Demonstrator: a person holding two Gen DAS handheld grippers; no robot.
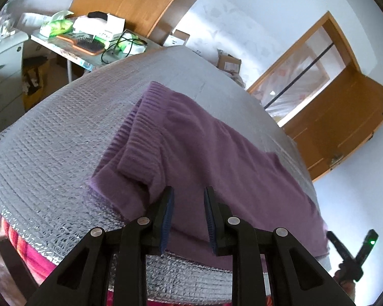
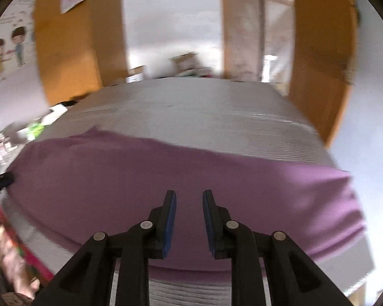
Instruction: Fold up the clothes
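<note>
- Sweater [image 1: 204,153] — purple knit, lying on the silver mat [image 1: 51,153], partly folded; a ribbed hem or cuff [image 1: 140,137] is turned over on top along its left part in the left wrist view. In the right wrist view the sweater [image 2: 166,178] spreads wide across the near half of the mat [image 2: 204,107], blurred.
- Left gripper [image 1: 189,191] — over the sweater's near edge, jaws parted, nothing between the blue pads [image 1: 166,219]; released.
- Right gripper [image 2: 189,193] — over the sweater's near middle, jaws parted with purple cloth showing in the gap behind them, not pinched; released. In the left wrist view it [image 1: 352,252] shows past the sweater's right end, with a green light on it.
- Mat — quilted, reflective, under the whole sweater, bare beyond the sweater's far side.
- Pink cloth [image 1: 35,257] — under the mat's near-left edge, on the near-left side of the sweater.
- Side table [image 1: 63,48] — beyond the sweater's far-left corner, past the mat; carries a hairbrush [image 1: 89,44], white boxes [image 1: 109,26], a green packet [image 1: 60,26], a black cable [image 1: 122,44].
- White drawers [image 1: 2,76] — left of that table, well away from the sweater.
- Cardboard box [image 1: 228,62] — behind the sweater, past the mat's far edge.
- Wooden door [image 1: 344,127] — right of the sweater, standing open beside its frame [image 1: 293,61].
- Wall stickers [image 2: 7,51] — cartoon figures, far left of the sweater in the right wrist view.
</note>
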